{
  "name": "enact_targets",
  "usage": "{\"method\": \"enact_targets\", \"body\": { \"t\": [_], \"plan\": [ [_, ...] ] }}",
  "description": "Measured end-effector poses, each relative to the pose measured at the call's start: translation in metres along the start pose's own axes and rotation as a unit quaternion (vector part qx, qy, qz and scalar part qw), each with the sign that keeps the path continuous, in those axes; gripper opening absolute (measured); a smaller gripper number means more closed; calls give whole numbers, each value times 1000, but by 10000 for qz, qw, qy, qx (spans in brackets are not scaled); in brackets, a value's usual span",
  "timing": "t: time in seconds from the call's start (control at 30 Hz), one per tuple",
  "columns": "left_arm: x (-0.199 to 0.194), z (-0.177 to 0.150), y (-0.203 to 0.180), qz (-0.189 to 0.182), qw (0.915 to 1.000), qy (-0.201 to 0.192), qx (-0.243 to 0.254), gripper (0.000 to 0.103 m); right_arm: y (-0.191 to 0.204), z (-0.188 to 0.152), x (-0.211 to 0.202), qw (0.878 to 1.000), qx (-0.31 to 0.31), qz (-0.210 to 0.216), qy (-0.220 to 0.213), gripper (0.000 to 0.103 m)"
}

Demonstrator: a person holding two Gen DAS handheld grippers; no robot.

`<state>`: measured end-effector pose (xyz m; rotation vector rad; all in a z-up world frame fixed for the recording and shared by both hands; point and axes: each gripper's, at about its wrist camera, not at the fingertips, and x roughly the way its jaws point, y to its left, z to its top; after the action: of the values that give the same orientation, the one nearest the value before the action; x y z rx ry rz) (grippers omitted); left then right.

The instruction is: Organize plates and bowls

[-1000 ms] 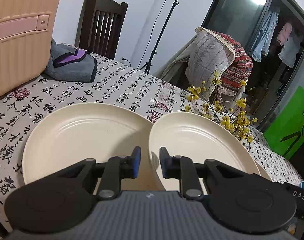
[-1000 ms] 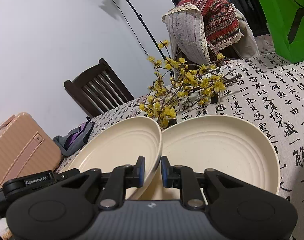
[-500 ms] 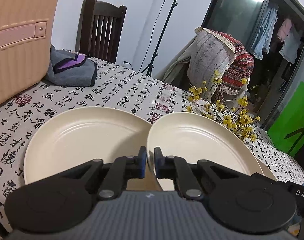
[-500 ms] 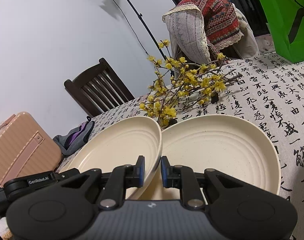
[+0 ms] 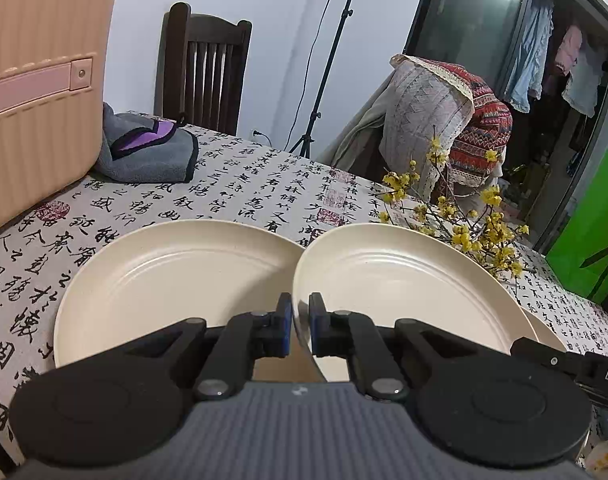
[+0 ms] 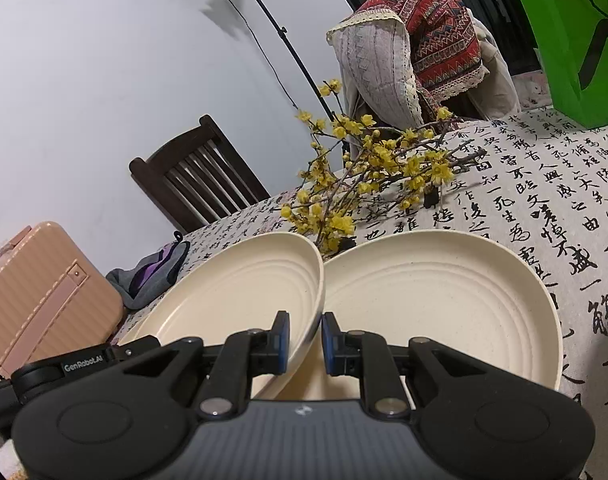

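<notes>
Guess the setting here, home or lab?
Likely a home dining room: table with calligraphy-print tablecloth, wooden dining chair, laundry hanging beyond the glass door.

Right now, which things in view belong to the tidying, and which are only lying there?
Job: middle plate, gripped by both pairs of jaws; left plate; right plate.
Lying about: suitcase; grey cloth; flowers; chair.
</notes>
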<state>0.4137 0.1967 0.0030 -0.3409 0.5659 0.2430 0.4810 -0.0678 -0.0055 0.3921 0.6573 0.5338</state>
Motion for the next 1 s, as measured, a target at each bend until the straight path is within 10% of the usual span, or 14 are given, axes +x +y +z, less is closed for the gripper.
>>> {"method": "enact_targets", "body": {
  "t": [1.0],
  "plan": [
    [-4,-2,-6,78,9994,-9,340,10,7,0,-7,9997,-190,-113,-97,15]
  ]
}}
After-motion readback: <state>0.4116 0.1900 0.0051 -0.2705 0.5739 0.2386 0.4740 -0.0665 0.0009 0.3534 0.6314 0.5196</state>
